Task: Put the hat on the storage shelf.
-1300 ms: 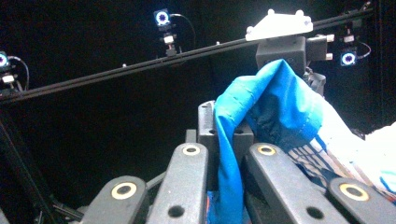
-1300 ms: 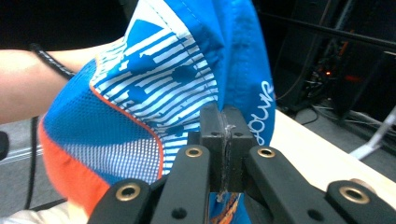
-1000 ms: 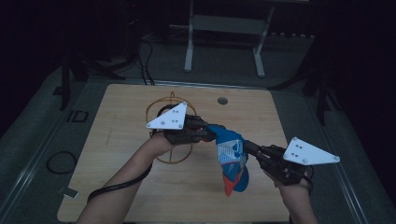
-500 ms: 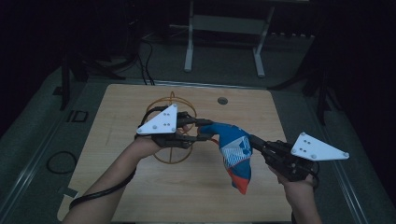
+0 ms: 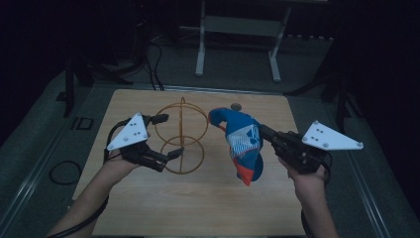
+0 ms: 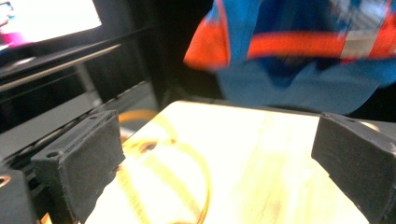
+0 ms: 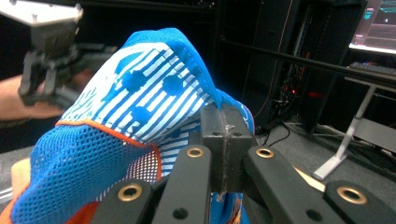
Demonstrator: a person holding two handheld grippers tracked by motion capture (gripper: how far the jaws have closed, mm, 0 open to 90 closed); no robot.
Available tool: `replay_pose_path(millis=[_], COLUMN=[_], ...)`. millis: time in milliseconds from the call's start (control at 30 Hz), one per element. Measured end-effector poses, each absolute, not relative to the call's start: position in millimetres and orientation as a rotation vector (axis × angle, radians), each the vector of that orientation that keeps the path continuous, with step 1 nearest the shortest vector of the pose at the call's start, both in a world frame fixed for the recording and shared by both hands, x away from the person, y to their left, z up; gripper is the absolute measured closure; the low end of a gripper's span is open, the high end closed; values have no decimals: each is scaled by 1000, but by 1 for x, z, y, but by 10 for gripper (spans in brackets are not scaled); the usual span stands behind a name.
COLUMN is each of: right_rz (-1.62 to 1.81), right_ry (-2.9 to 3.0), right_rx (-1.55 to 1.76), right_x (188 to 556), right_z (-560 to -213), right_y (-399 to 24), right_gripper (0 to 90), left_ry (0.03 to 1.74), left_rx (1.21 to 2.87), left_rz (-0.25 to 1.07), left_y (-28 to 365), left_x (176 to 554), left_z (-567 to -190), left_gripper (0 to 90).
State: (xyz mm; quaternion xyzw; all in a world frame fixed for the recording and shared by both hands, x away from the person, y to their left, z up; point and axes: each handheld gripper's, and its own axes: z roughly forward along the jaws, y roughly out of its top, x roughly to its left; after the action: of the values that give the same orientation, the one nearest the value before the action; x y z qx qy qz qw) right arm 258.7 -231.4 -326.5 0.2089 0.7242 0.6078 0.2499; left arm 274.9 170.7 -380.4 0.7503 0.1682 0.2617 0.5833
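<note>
No writing can be read on the blue, white and orange cap [image 5: 241, 144]. The right gripper [image 5: 264, 133] has its jaws pressed together on the cap's fabric, holding it above the wooden table [image 5: 208, 208], right of a gold wire stand [image 5: 181, 136]. The left gripper [image 5: 166, 136], jaws spread wide and empty, sits at the stand. Half a second ago it was holding the cap too; it has since let go.

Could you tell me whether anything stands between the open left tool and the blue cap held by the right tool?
Nothing visible does. The left tool is open beside the wire stand, which sits at its tips on the table. The cap hangs from the right tool, off to the stand's right, with open space between.
</note>
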Motion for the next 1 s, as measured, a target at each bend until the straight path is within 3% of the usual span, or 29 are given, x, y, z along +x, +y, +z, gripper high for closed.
replay_pose_path(millis=[167, 367, 733, 1000], right_rz=[1657, 1677, 1652, 1604], right_ry=[1953, 1952, 2019, 2161], right_rx=[559, 542, 506, 459], right_x=[274, 292, 329, 349], right_z=[-310, -295, -287, -302], right_y=[-211, -181, -108, -46], right_gripper=[900, 900, 900, 900], left_ry=[532, 575, 815, 872], left_rx=[1746, 1773, 1610, 1580], left_rz=[725, 820, 843, 835], left_y=[196, 209, 224, 233], left_x=[259, 235, 207, 209], left_z=[-407, -449, -526, -542], left_gripper=[24, 25, 25, 25])
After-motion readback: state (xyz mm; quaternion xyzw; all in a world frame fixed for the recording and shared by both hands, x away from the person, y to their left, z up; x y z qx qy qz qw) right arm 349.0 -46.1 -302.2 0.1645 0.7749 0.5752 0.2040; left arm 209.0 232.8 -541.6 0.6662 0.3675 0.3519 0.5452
